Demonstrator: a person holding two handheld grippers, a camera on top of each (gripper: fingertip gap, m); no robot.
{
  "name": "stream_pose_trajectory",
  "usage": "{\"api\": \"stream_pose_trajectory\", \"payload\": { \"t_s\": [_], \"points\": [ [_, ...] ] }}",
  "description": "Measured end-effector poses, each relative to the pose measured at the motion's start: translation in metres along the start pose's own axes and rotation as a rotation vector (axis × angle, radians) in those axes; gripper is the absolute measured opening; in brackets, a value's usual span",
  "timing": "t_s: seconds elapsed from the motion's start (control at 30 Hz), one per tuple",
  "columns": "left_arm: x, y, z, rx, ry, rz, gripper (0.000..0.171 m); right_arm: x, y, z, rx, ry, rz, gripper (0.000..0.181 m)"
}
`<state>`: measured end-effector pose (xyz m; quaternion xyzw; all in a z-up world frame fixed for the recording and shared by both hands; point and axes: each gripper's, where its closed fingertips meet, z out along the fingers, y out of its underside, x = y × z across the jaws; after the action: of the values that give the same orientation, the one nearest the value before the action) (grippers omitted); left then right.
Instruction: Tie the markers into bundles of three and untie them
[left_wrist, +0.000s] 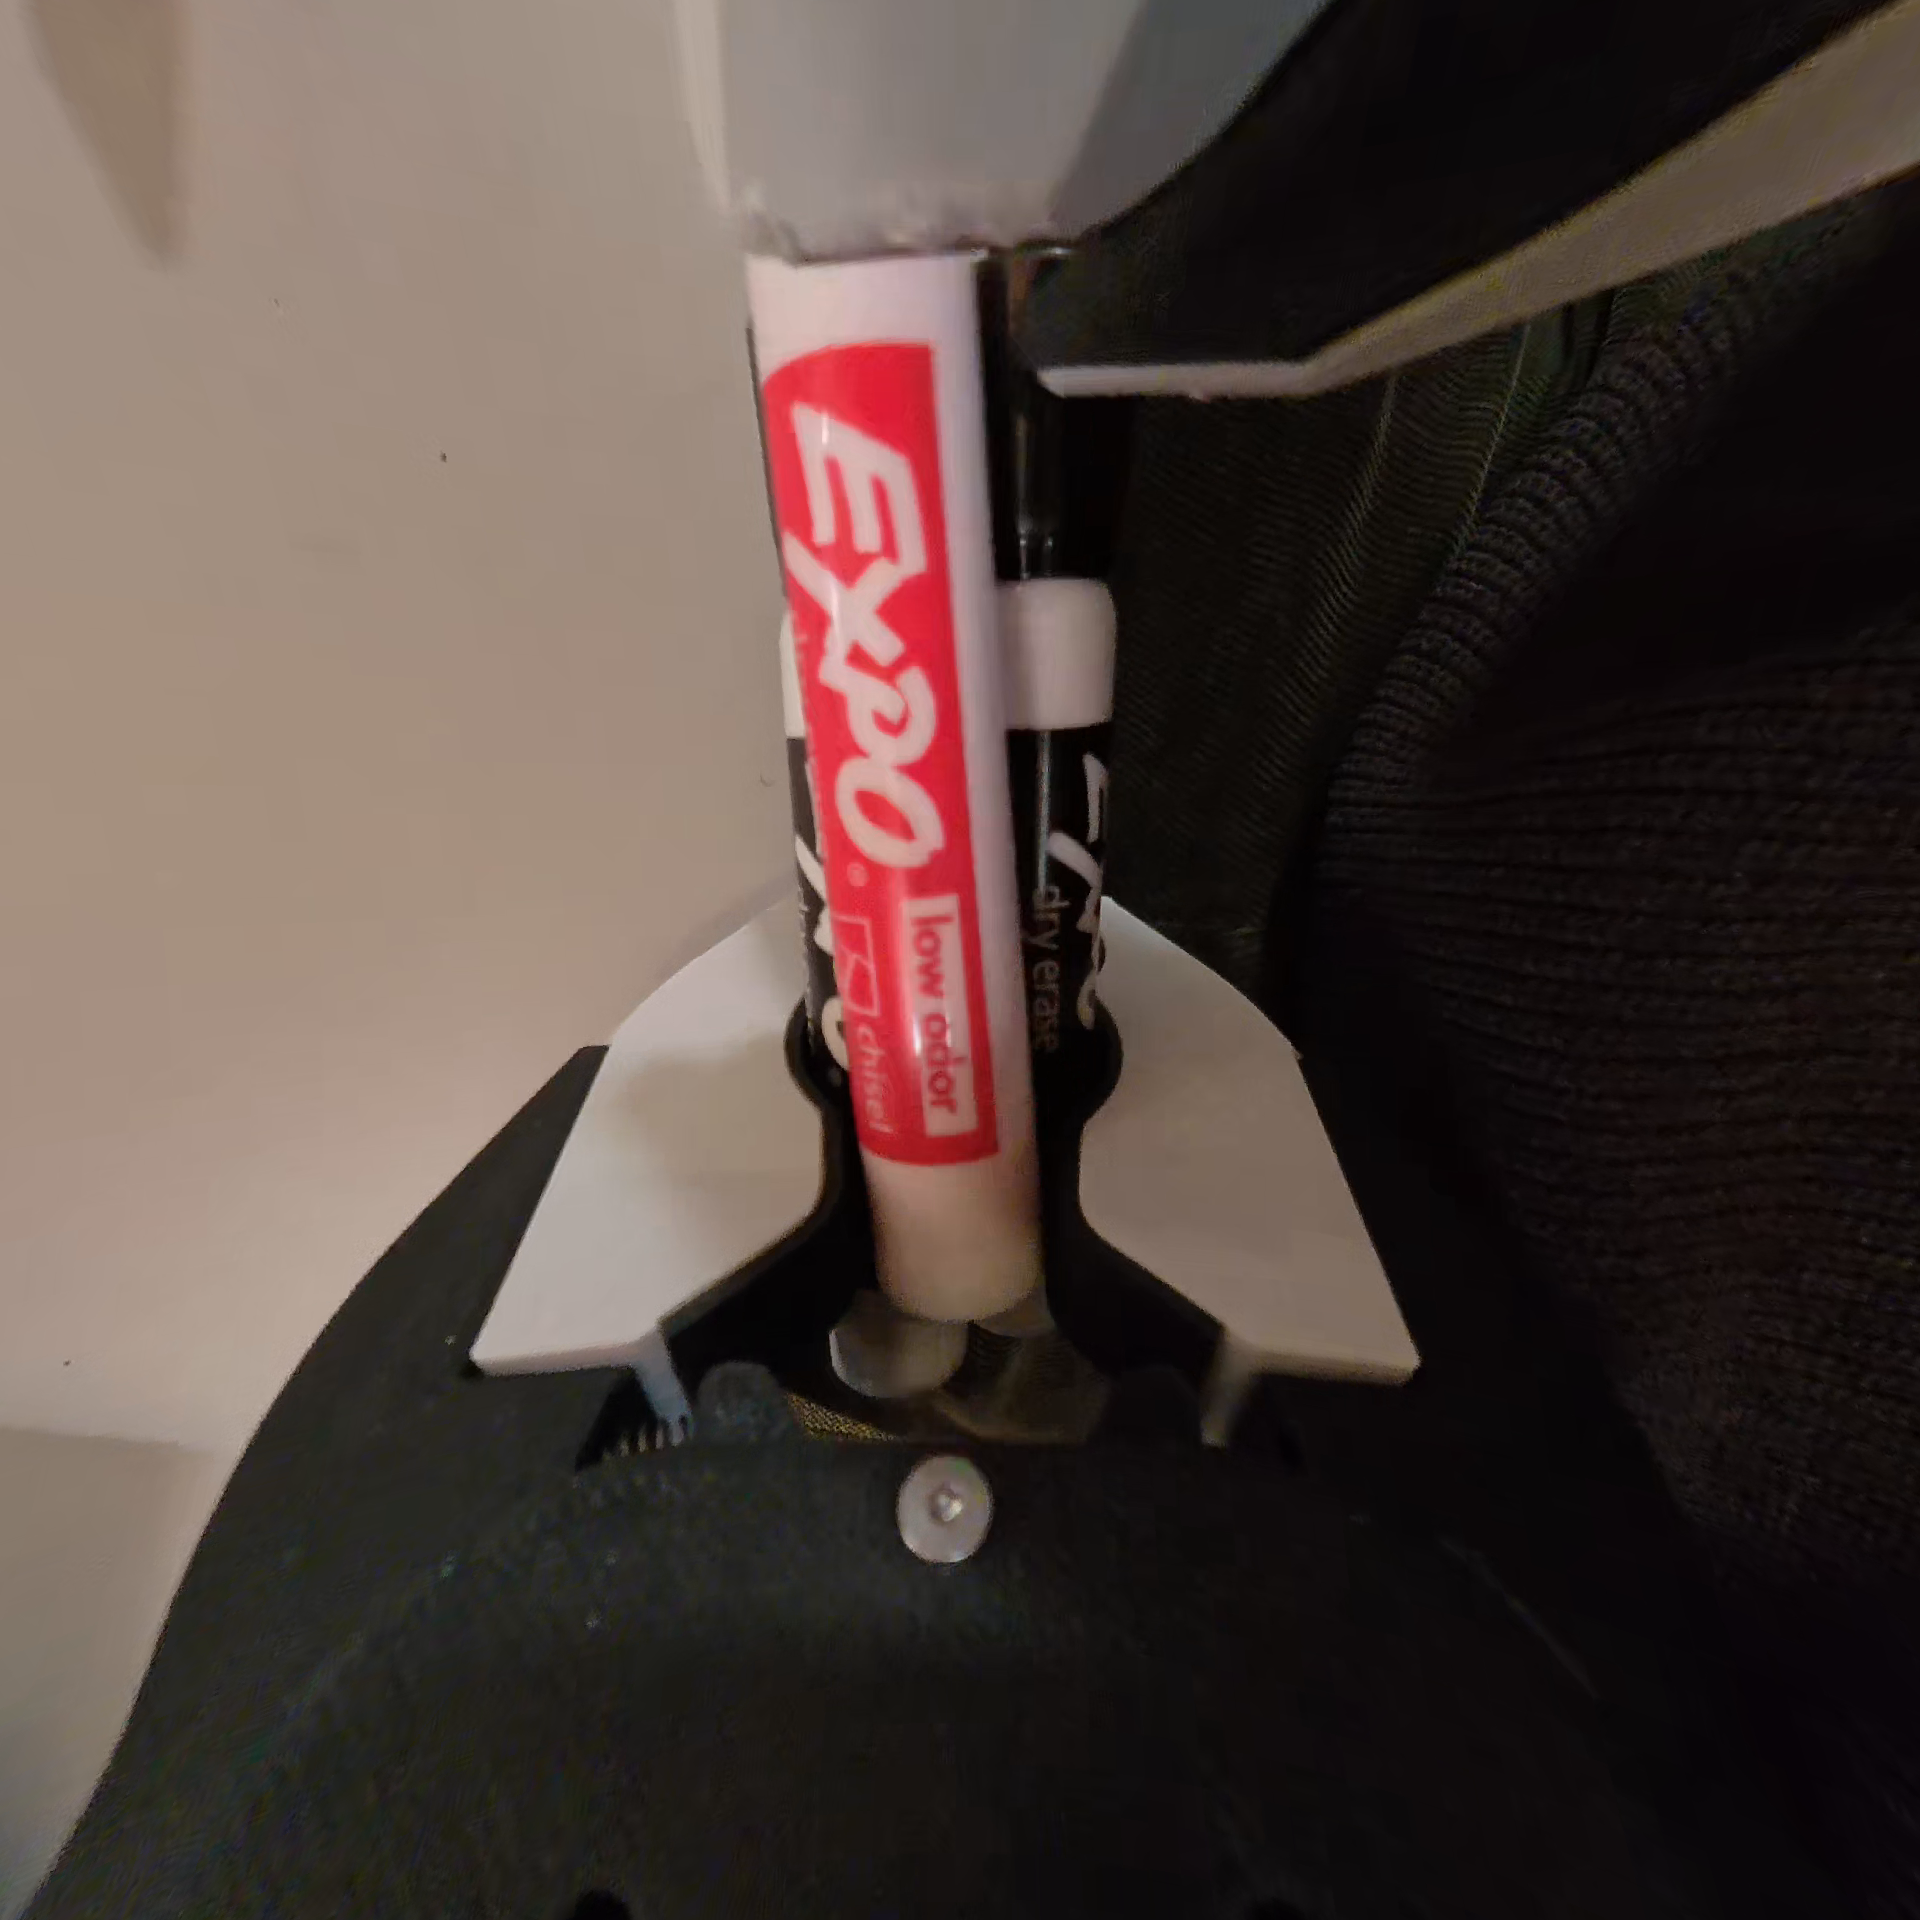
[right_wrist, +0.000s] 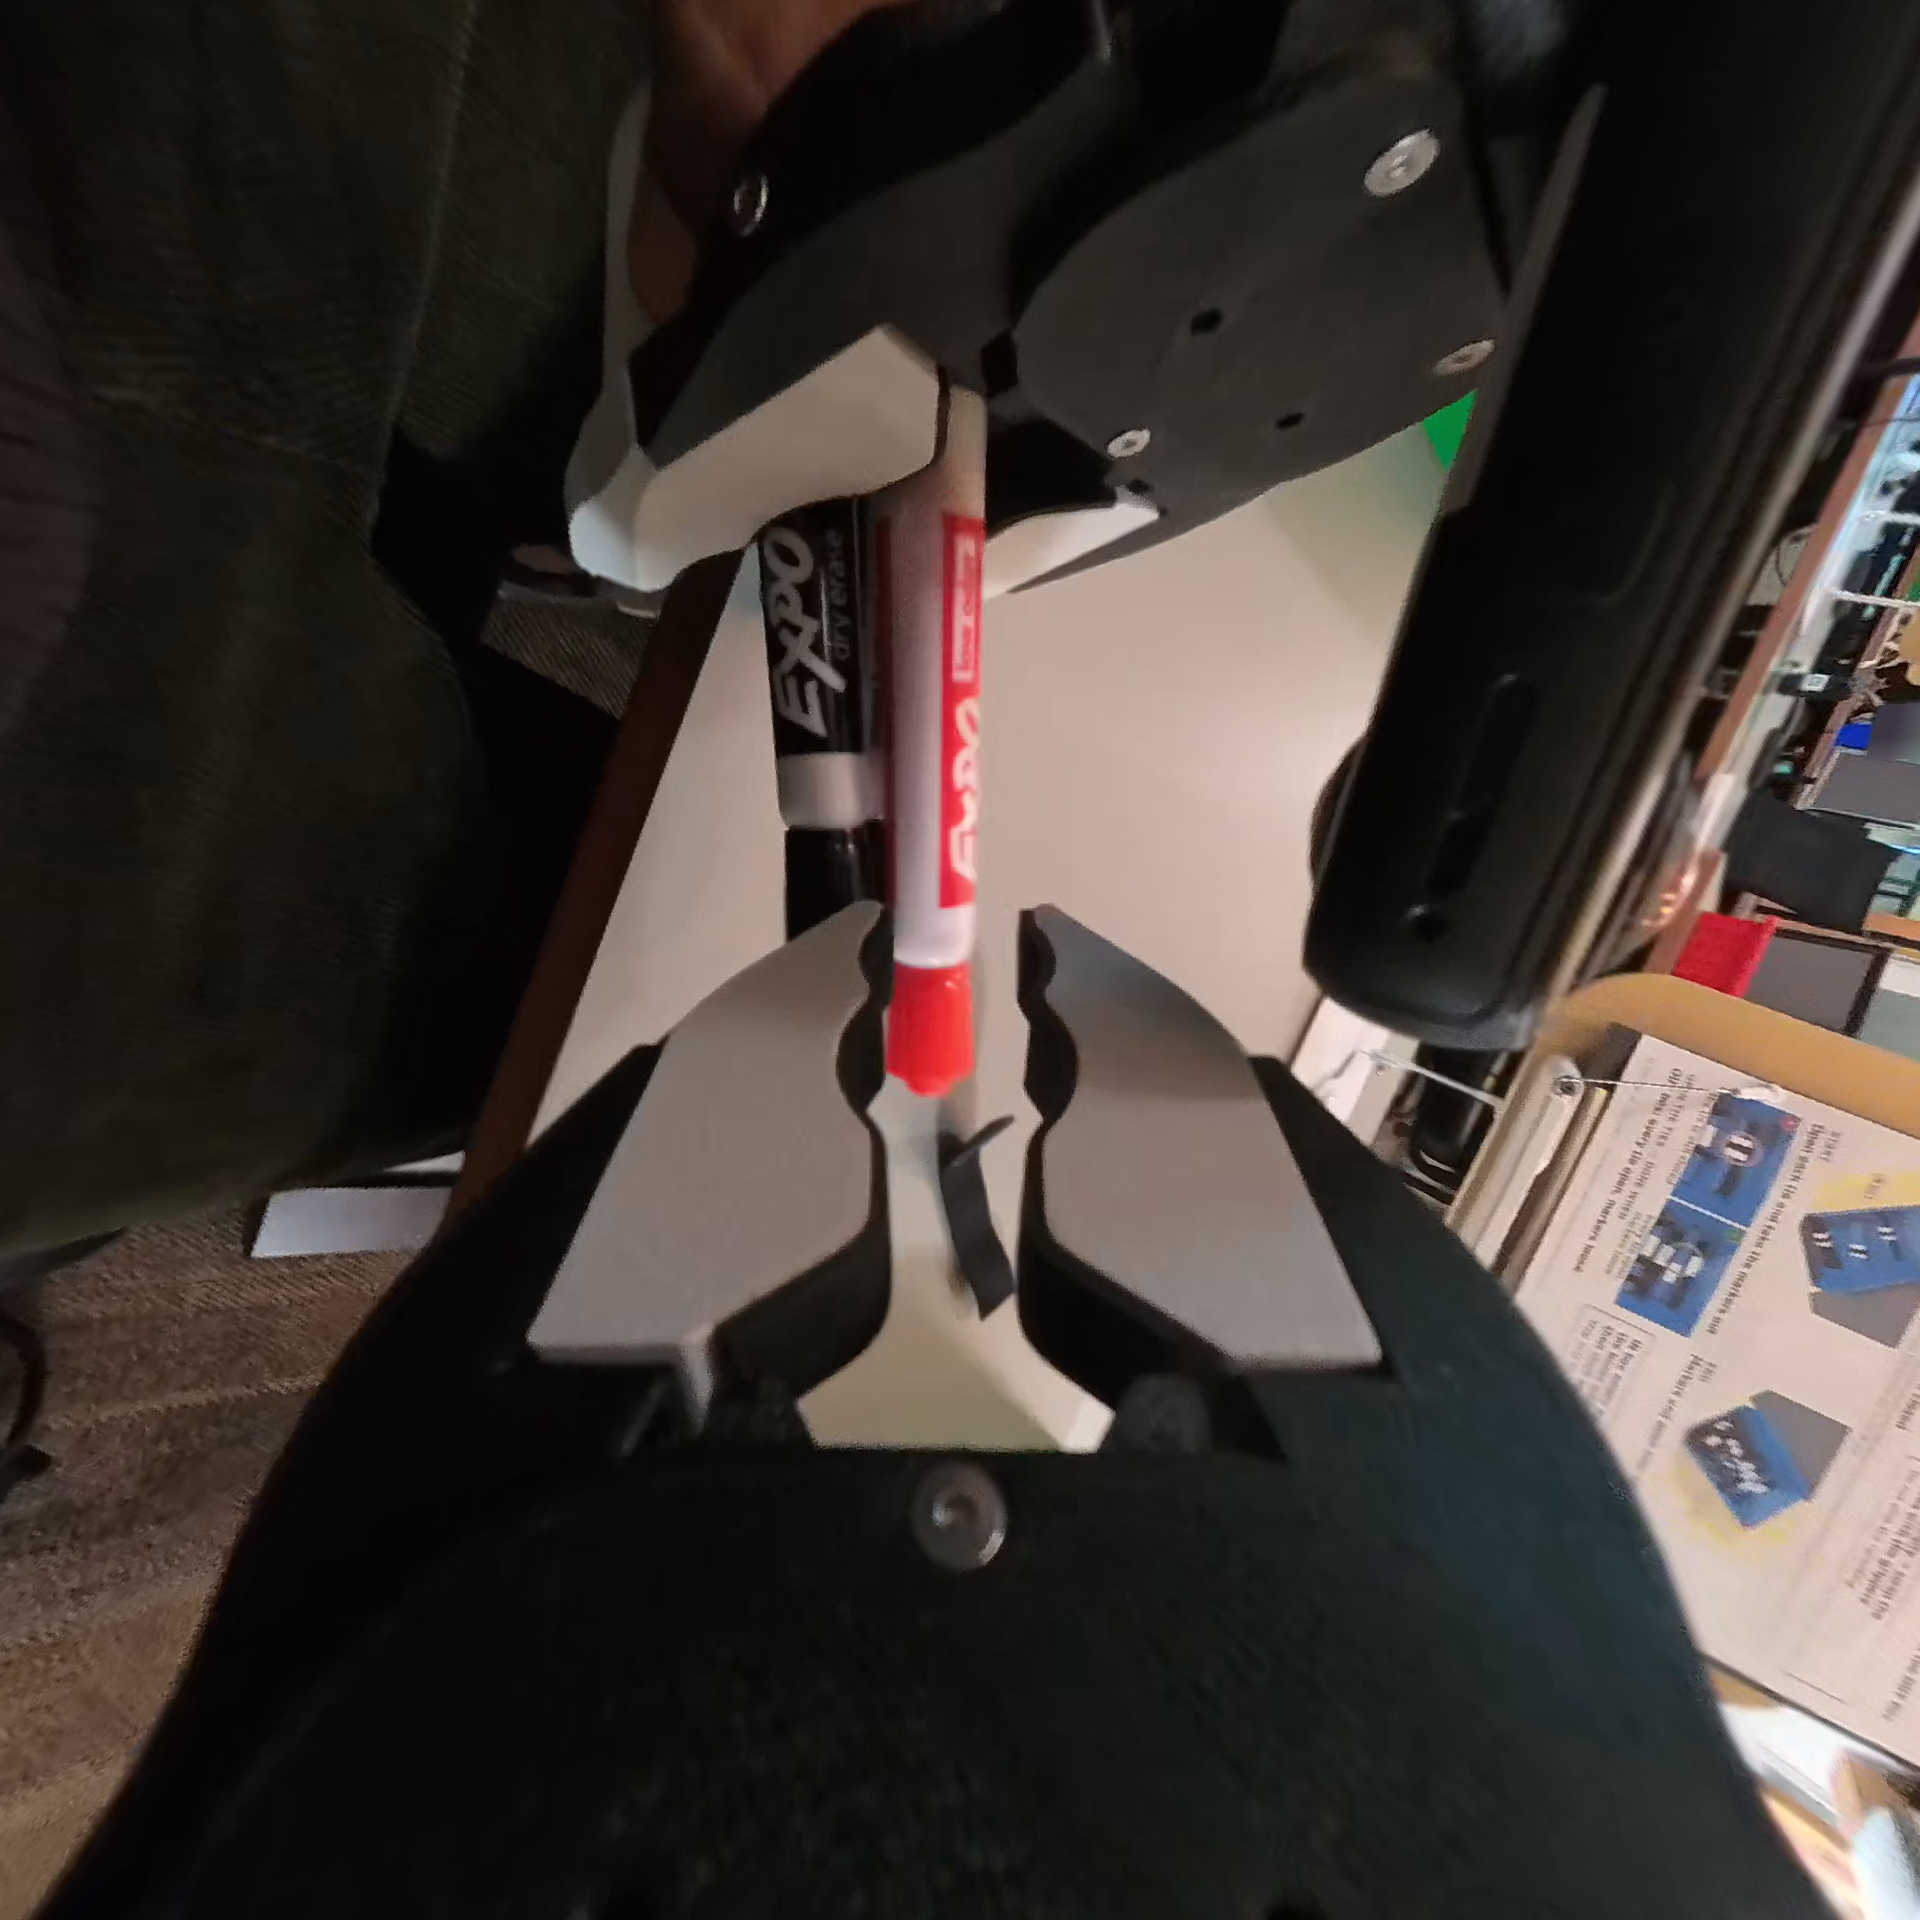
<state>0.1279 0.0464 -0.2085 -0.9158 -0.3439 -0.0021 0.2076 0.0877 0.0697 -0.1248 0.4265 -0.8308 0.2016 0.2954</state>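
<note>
My left gripper (left_wrist: 945, 925) is shut on a bundle of dry-erase markers that point away from it. A white marker with a red label (left_wrist: 914, 748) lies in front, and a black marker with a white band (left_wrist: 1070, 831) lies on its right. In the right wrist view the left gripper (right_wrist: 940, 488) holds them from above. The red marker (right_wrist: 935, 727) and the black marker (right_wrist: 816, 644) hang down side by side. My right gripper (right_wrist: 951, 920) is open, and the red cap (right_wrist: 930, 1023) sits between its fingers, close to the left one. One right finger (left_wrist: 894, 114) covers the markers' far end.
A white table top (right_wrist: 1195, 779) lies under both grippers, with a small black strip (right_wrist: 971, 1216) on it. A person's dark knitted sleeve (left_wrist: 1610, 1039) is on the right. A black padded object (right_wrist: 1558, 623), a printed sheet with pictures (right_wrist: 1745, 1299) and carpet (right_wrist: 156, 1403) surround the table. Tip to tip, the grippers are about 10 centimeters apart.
</note>
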Motion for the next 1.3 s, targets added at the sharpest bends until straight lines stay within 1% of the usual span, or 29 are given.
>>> {"api": "stream_pose_trajectory", "payload": {
  "t_s": [0.07,0.17,0.23,0.27,0.33,0.4,0.47,0.5,0.53,0.57,0.63,0.67,0.73,0.9,0.97,1.03,1.1,1.2,1.3],
  "points": [
    [0.0,0.0,0.0,0.0,0.003,-0.006,0.042,-0.001,-0.002,-0.002,0.023,-0.013,0.025,0.028],
    [-0.004,0.002,-0.001,-0.005,-0.01,-0.01,0.042,0.002,0.006,-0.004,0.027,-0.001,0.077,0.029],
    [-0.007,0.005,-0.003,-0.017,-0.027,-0.01,0.042,0.006,0.013,-0.007,0.059,0.004,0.164,0.027],
    [-0.008,0.006,-0.003,-0.024,-0.038,-0.009,0.042,0.009,0.015,-0.008,0.098,0.007,0.23,0.025],
    [-0.011,0.008,-0.005,-0.032,-0.054,-0.005,0.041,0.017,0.017,-0.008,0.212,0.008,0.403,0.022],
    [-0.011,0.008,-0.007,-0.024,-0.048,-0.006,0.041,0.025,0.02,-0.007,0.349,-0.006,0.638,0.022],
    [-0.012,0.008,-0.008,-0.019,-0.047,-0.01,0.041,0.03,0.028,-0.005,0.444,-0.053,0.871,0.022],
    [-0.012,0.008,-0.008,-0.019,-0.046,-0.012,0.041,0.033,0.036,-0.003,0.468,-0.053,0.982,0.022],
    [-0.013,0.008,-0.008,-0.019,-0.045,-0.014,0.041,0.037,0.046,0.0,0.47,-0.034,1.091,0.014],
    [-0.013,0.009,-0.008,-0.019,-0.045,-0.015,0.041,0.039,0.059,0.005,0.449,-0.003,1.191,0.001],
    [-0.013,0.009,-0.008,-0.017,-0.041,-0.018,0.042,0.031,0.079,0.017,0.356,0.042,1.317,0.0],
    [-0.013,0.009,-0.008,-0.017,-0.037,-0.02,0.043,0.023,0.08,0.021,0.324,0.041,1.331,0.0],
    [-0.012,0.008,-0.007,-0.013,-0.028,-0.022,0.042,0.013,0.071,0.025,0.305,0.05,1.306,0.0],
    [-0.012,0.009,-0.006,-0.016,-0.023,-0.024,0.041,0.003,0.04,0.027,0.286,0.068,1.092,0.0],
    [-0.014,0.01,-0.006,-0.017,-0.031,-0.028,0.041,0.0,0.032,0.027,0.291,0.075,0.992,0.0],
    [-0.014,0.01,-0.006,-0.015,-0.03,-0.03,0.041,-0.004,0.032,0.029,0.27,0.079,0.952,0.0],
    [-0.014,0.01,-0.006,-0.019,-0.033,-0.025,0.041,-0.003,0.04,0.03,0.241,0.103,0.962,0.0],
    [-0.009,0.01,-0.005,-0.031,-0.025,0.002,0.041,0.006,0.058,0.031,0.202,0.166,1.043,0.0],
    [0.0,0.01,-0.004,-0.046,-0.013,0.048,0.041,0.01,0.059,0.032,0.269,0.163,1.106,0.0]
  ]
}}
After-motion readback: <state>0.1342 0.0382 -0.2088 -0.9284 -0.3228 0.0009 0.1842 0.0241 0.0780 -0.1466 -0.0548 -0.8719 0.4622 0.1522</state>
